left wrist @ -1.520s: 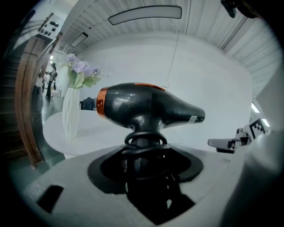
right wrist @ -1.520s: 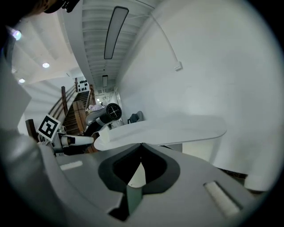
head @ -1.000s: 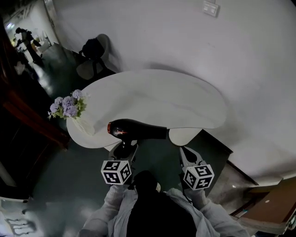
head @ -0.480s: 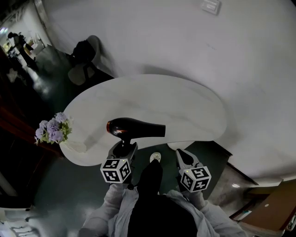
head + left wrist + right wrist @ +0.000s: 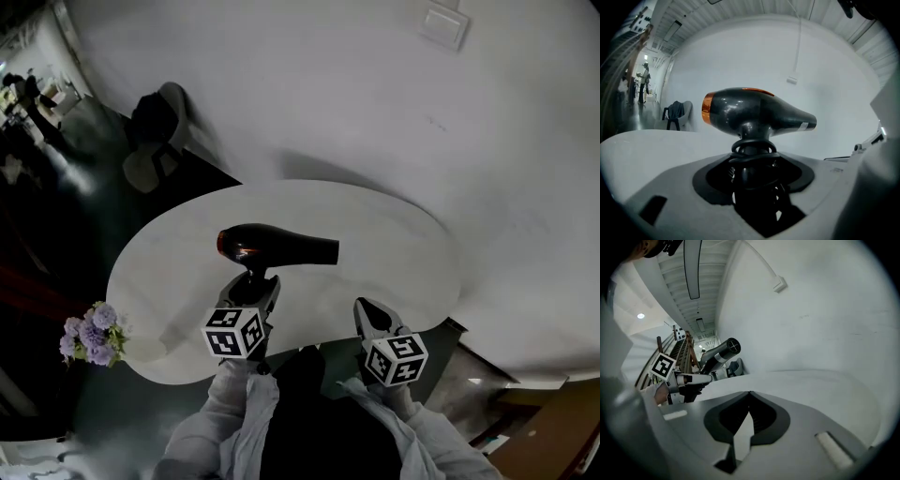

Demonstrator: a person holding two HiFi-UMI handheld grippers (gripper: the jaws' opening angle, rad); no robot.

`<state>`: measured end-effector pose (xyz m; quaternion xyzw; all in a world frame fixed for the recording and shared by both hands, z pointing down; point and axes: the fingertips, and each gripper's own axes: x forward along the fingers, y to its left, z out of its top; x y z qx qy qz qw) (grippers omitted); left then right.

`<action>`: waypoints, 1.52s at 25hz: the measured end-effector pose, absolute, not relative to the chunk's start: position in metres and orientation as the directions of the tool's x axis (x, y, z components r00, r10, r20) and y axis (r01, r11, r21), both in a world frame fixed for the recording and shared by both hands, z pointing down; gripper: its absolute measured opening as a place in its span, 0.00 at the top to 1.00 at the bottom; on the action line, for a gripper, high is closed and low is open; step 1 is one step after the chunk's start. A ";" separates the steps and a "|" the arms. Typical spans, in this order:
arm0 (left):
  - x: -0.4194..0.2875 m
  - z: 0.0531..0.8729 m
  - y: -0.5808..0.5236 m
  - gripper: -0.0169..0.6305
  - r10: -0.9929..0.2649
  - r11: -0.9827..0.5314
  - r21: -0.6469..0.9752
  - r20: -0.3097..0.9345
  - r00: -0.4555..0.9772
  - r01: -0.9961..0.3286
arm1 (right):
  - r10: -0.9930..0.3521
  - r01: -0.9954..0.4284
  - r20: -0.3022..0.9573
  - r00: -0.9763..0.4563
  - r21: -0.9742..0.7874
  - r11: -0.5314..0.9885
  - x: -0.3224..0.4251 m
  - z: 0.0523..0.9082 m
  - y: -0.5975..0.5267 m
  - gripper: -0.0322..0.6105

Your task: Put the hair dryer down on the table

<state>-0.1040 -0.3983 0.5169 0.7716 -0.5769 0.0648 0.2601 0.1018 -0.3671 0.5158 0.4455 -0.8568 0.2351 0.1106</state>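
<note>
The left gripper (image 5: 253, 289) clamps the handle of the hair dryer (image 5: 278, 247), held directly above it over the table (image 5: 394, 253), barrel level and nozzle toward the person's right, while the right gripper (image 5: 368, 314), closed and empty, hangs alongside.

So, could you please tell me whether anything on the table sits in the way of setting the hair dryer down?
Nothing visible does. The left tool holds the hair dryer by its handle over a bare stretch of the white table; the flowers stand well off to the left.
</note>
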 end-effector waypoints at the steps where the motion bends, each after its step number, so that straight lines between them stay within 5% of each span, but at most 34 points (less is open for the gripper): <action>1: -0.105 0.517 -0.411 0.56 -0.853 -0.199 0.332 0.404 0.330 -0.922 | -0.710 -0.814 0.399 -0.580 -0.304 0.495 0.101 0.515 -0.377 0.93; 21: -0.081 0.608 -0.592 0.56 -0.761 -0.165 0.425 0.519 0.389 -0.890 | -0.694 -0.852 0.495 -0.523 -0.301 0.427 0.109 0.552 -0.497 0.93; 38: -0.078 0.678 -0.634 0.56 -0.651 -0.112 0.245 0.714 0.258 -0.963 | -0.665 -0.860 0.546 -0.510 -0.304 0.409 0.126 0.573 -0.524 0.93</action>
